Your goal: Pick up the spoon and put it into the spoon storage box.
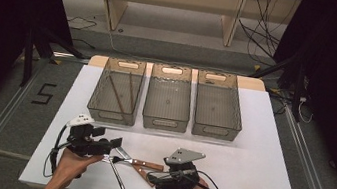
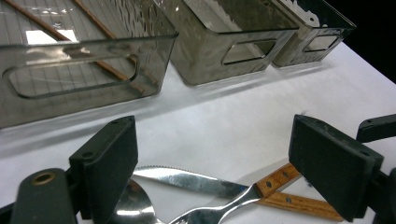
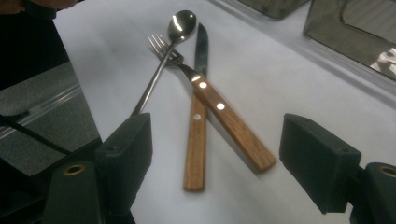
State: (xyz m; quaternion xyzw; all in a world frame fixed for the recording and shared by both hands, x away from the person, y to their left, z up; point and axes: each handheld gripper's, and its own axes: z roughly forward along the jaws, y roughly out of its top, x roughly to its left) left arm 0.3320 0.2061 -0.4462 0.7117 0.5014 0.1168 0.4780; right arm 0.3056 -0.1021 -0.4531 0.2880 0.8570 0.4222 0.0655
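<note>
Lying crossed on the table (image 1: 258, 153), the knife (image 3: 198, 135), fork (image 3: 224, 116) and spoon (image 3: 161, 70) sit between the wide-open, empty left gripper (image 1: 115, 146) and right gripper (image 1: 151, 177).

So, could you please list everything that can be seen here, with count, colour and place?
bins: three, clear grey, in a row at the far side of the table
chopsticks: two, brown, inside the left bin
knife: one, steel blade and wooden handle, near edge of the table, crossed with the fork
fork: one, steel with wooden handle, lying across the knife
spoon: one, all steel, beside the knife, bowl next to the fork's tines
table: one, white top
shelf unit: one, light wood, behind the table
left tool: one, black, jaws open over the cutlery
right tool: one, black, jaws open toward the handles
hands: two, at the near edge
</note>
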